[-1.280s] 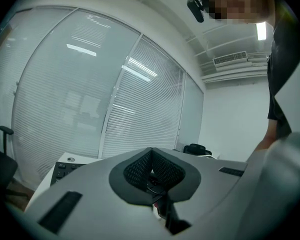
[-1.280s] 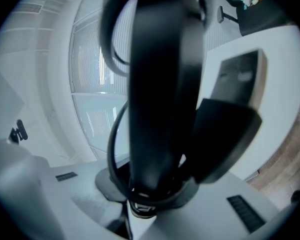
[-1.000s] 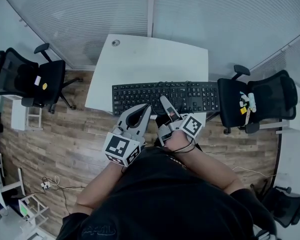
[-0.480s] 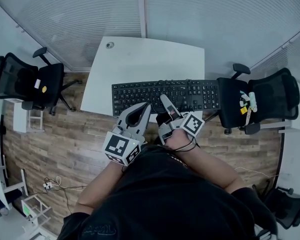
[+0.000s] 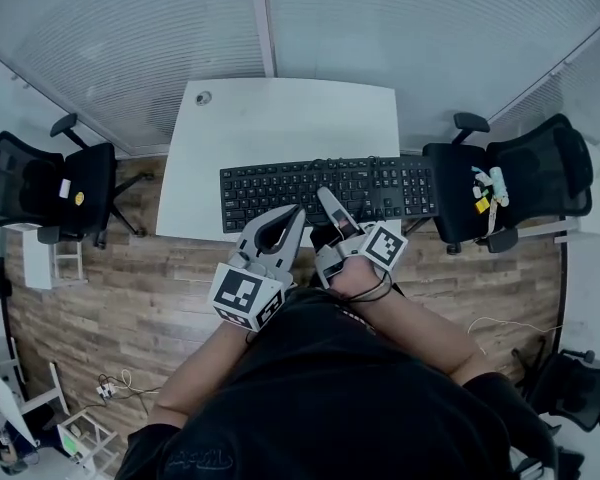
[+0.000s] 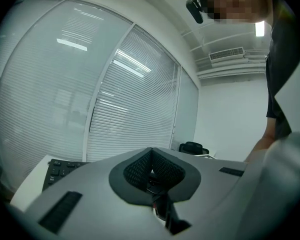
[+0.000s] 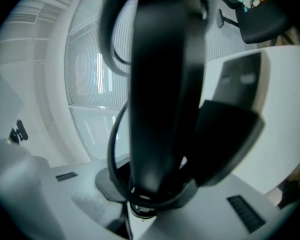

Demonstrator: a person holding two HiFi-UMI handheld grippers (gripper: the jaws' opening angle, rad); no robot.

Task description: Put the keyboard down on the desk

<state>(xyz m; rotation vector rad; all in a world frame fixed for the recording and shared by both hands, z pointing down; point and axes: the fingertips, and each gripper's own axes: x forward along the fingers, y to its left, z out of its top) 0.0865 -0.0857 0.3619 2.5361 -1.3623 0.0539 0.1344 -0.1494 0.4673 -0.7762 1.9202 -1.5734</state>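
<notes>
right gripper (image 5: 326,201) — clamped on keyboard (image 5: 270,186) front edge | left gripper (image 5: 298,213) — closed, empty | keyboard at desk (image 5: 280,118) near edge

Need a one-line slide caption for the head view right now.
Head view: right gripper clamps the black keyboard by its near edge over the white desk; left gripper shut alongside.

Wood-plank floor (image 5: 130,288), pale blinds (image 5: 130,48) (slats horizontal) along the wall, black office chairs (image 5: 85,183) either side.

Head view steeply above desk (image 5: 280,128).
</notes>
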